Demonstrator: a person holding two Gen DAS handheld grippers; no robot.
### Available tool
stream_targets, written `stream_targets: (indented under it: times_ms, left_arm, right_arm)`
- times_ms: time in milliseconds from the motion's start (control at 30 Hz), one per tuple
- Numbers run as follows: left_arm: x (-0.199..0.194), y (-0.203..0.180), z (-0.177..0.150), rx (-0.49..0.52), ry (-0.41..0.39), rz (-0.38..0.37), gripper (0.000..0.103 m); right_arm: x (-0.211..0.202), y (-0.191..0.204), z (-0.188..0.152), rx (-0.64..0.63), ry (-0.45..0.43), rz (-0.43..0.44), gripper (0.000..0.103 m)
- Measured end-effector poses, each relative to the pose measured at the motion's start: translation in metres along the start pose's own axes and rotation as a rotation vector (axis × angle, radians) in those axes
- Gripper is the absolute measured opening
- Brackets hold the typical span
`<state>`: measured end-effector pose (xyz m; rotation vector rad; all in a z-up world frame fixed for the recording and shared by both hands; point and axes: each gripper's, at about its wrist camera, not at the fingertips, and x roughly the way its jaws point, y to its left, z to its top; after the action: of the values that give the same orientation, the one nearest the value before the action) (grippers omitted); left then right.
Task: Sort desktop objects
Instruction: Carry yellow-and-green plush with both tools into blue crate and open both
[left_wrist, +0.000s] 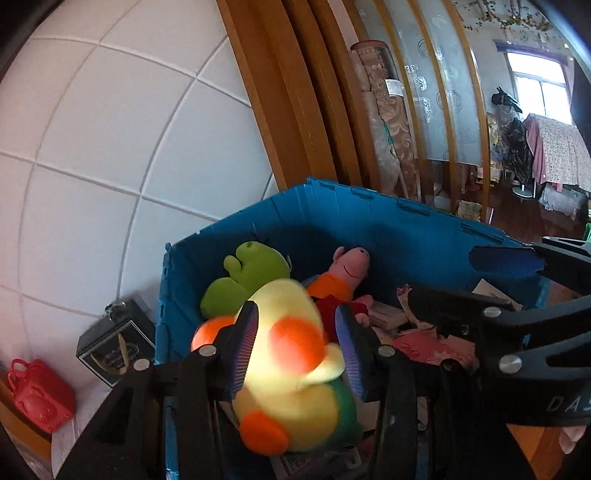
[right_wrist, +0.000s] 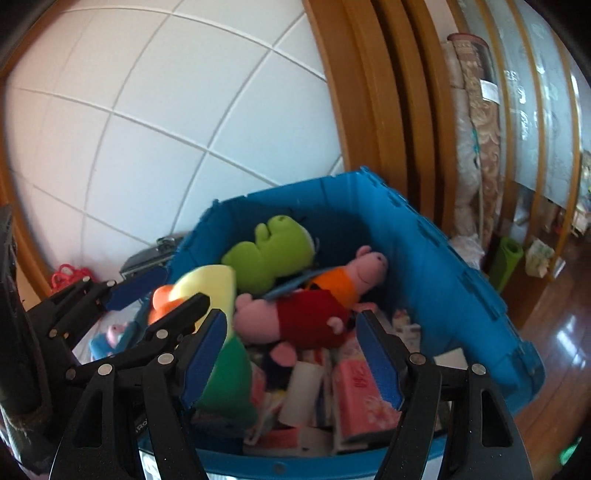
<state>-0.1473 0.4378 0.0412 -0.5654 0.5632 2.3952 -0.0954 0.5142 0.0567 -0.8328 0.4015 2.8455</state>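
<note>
A blue bin (left_wrist: 369, 221) holds soft toys and boxes. My left gripper (left_wrist: 297, 347) has its pads on both sides of a yellow plush toy with orange spots (left_wrist: 291, 350) over the bin; the toy is blurred. A green plush (left_wrist: 255, 269) and pink pig plushes (left_wrist: 347, 269) lie deeper inside. My right gripper (right_wrist: 291, 354) is open and empty above the bin (right_wrist: 424, 266), over the pig in a red dress (right_wrist: 306, 321) and a pink box (right_wrist: 354, 391). The right gripper also shows at the right of the left wrist view (left_wrist: 480, 284), and the left gripper at the left of the right wrist view (right_wrist: 159, 291).
A red toy bag (left_wrist: 37, 395) and a dark box (left_wrist: 114, 343) stand left of the bin against a white tiled wall. A wooden door frame (left_wrist: 295, 103) rises behind. A wood floor (right_wrist: 554, 325) lies to the right.
</note>
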Motion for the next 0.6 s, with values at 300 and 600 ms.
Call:
stream_targets:
  times_ms: [300, 600]
  left_arm:
    - [-0.001, -0.004, -0.023, -0.090, 0.069, -0.017, 0.070]
    - [-0.005, -0.001, -0.033, -0.125, 0.069, -0.009, 0.079]
  right_arm:
    - [0.000, -0.016, -0.010, -0.045, 0.032, -0.096, 0.076]
    - [0.004, -0.010, -0.016, -0.115, 0.027, -0.187, 0.091]
